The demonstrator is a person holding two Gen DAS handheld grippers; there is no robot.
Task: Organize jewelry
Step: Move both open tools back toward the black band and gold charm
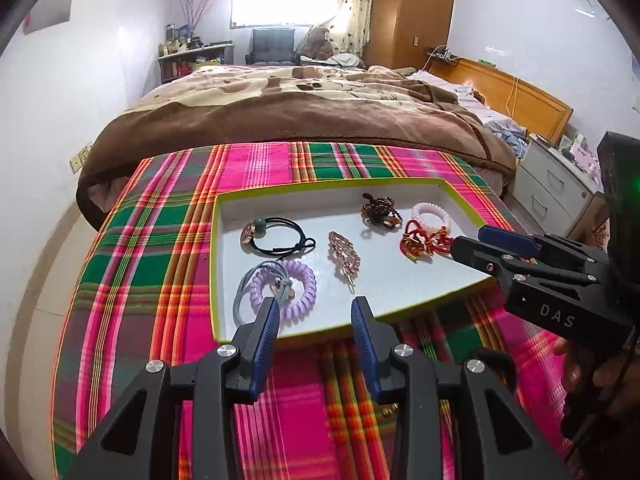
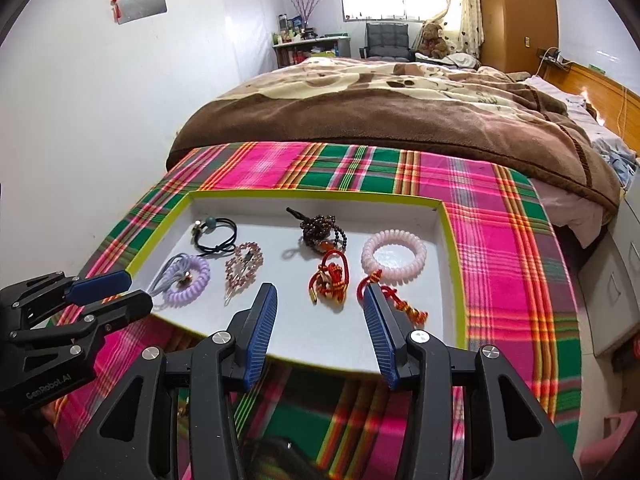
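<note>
Both hand-held grippers gaping, left (image 1: pixel 315 312), right (image 2: pixel 320 300), jewelry tray (image 2: pixel 454 240)

The right hand-held gripper's (image 2: pixel 320 300) right finger (image 2: pixel 380 312) hides part of the red knotted cord (image 2: pixel 404 304) behind it. Below both fingers, the tray's (image 2: pixel 320 354) near rim is covered. Bottles on the far shelf (image 2: pixel 308 42) are too small to identify.

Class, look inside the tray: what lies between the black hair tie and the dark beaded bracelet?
In the left wrist view, the pink beaded hair clip lies between the black hair tie and the dark beaded bracelet, a little nearer the camera, on the tray.
</note>
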